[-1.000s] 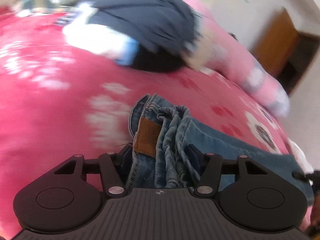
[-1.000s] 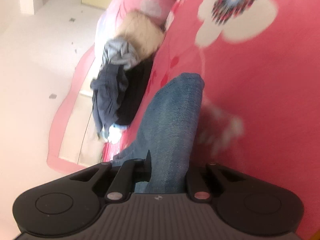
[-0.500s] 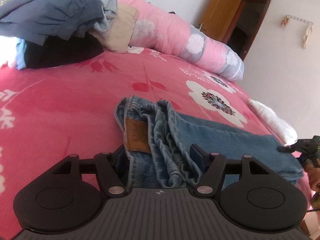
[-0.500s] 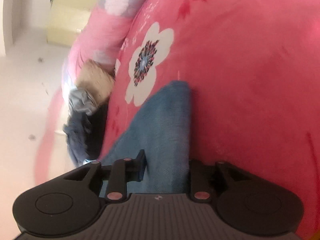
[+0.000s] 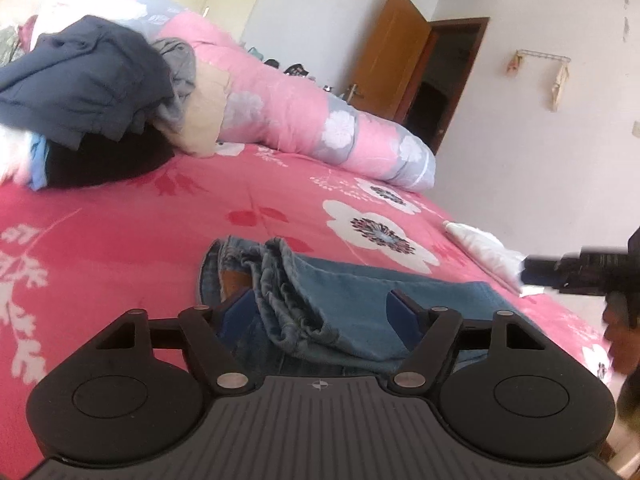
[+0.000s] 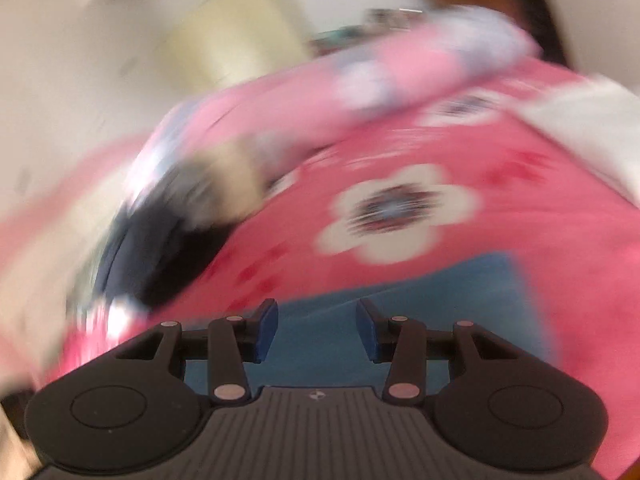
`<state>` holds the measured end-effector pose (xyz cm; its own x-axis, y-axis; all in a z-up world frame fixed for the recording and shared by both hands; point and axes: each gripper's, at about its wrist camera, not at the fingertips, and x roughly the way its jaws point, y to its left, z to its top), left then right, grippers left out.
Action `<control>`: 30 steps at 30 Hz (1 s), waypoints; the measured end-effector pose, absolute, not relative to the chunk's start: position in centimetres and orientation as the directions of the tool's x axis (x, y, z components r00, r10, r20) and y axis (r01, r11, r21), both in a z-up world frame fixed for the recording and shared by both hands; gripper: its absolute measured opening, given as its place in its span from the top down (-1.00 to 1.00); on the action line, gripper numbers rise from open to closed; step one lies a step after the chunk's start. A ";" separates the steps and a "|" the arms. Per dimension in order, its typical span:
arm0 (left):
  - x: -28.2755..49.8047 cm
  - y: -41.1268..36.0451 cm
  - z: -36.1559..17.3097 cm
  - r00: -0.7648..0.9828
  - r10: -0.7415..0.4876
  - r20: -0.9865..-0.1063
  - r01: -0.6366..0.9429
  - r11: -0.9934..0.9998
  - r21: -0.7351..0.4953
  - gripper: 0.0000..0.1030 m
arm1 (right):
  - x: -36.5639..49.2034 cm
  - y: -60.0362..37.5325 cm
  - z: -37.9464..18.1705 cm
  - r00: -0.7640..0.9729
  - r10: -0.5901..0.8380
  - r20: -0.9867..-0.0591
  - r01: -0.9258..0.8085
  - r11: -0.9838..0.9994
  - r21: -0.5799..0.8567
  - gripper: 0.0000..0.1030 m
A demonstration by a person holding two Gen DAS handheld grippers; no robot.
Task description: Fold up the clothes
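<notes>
Lying folded lengthwise on the bed's pink flowered sheet (image 5: 120,236), the blue jeans (image 5: 360,292) stretch from a bunched waistband with a brown leather patch (image 5: 236,280) toward the right edge of the mattress. In the left wrist view, the left gripper (image 5: 324,312) stands with its blue pads wide apart on either side of the crumpled waistband; the denim sits between the pads, but neither pad presses on it, so nothing is clamped. At the far right of that view the right gripper (image 5: 532,270) juts in as a dark shape above the bed's edge, with part of a person's hand (image 5: 620,344) below it.

The right wrist view is heavily blurred. Its own gripper (image 6: 316,328) has its jaws opening, pads parted with a clear gap, and flat blue denim (image 6: 440,292) lies beneath and beyond them without being pinched.

Farther back on the bed, a heap of unfolded clothes (image 5: 92,92), dark navy, grey and tan, rests against a rolled pink floral quilt (image 5: 304,120). A white cloth (image 5: 484,248) lies near the mattress edge, and a brown door (image 5: 384,60) stands open in the wall behind.
</notes>
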<state>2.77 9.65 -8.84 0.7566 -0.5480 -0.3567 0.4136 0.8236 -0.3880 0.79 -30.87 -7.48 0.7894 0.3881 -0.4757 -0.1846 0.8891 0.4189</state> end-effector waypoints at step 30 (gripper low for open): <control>3.2 17.1 -13.0 0.754 -0.556 -0.350 0.243 0.730 -0.638 -0.10 | 4.8 -9.5 -6.7 0.756 0.518 -0.401 -0.490 0.853 0.177 0.81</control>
<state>3.17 17.10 -13.04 0.7535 -0.5563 -0.3503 0.2425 0.7305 -0.6384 4.80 -9.54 -6.69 0.7555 0.5177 -0.4015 -0.4904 0.8533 0.1774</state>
